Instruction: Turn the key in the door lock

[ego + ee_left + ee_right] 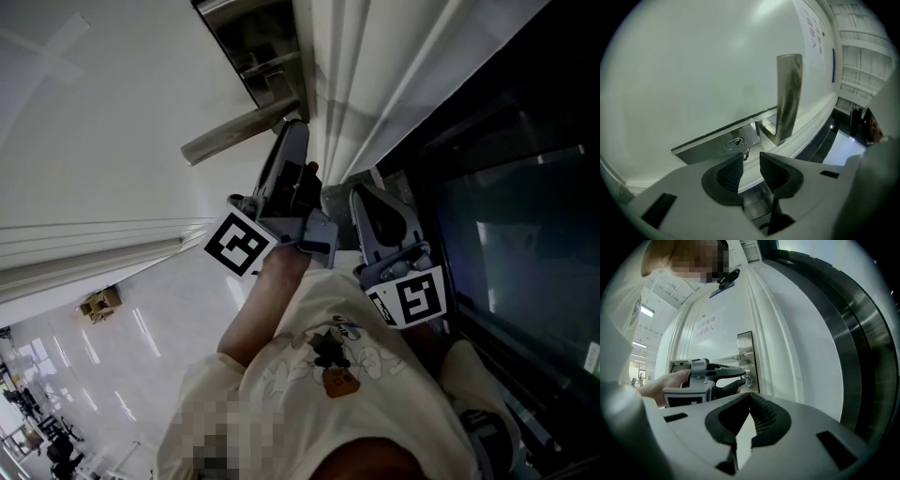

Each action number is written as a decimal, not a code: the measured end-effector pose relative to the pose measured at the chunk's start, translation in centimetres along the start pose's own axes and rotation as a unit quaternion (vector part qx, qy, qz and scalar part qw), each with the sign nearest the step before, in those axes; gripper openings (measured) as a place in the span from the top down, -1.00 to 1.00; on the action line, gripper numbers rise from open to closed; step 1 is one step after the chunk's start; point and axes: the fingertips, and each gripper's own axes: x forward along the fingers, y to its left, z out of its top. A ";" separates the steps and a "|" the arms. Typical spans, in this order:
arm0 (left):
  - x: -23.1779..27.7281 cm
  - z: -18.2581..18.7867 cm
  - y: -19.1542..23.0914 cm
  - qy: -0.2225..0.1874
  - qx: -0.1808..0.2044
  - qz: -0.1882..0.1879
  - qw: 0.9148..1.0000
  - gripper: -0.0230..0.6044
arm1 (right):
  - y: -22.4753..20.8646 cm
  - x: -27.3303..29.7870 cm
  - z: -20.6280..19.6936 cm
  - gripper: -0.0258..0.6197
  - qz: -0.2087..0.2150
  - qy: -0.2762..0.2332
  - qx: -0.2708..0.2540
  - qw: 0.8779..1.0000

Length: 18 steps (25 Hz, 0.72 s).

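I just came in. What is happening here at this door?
A person works at a white door with a gripper in each hand. The left gripper is at the key, which sits in the lock plate beside the door handle. Its jaws stand apart and do not pinch the key. The right gripper hangs back from the door, shut and empty.
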 end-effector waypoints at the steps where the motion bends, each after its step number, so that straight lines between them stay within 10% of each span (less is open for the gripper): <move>1: -0.4 -0.2 -0.1 0.006 0.020 0.004 1.000 0.61 | 0.0 0.0 0.1 0.90 0.000 -0.001 0.000 1.000; 7: -2.9 -1.7 -0.5 0.043 0.157 0.028 0.986 0.61 | 0.0 0.6 0.9 0.90 -0.007 -0.013 -0.012 1.000; 18: -7.3 -3.9 -0.8 0.075 0.368 0.049 0.926 0.91 | 2.1 1.7 1.4 0.90 0.011 -0.012 -0.027 1.000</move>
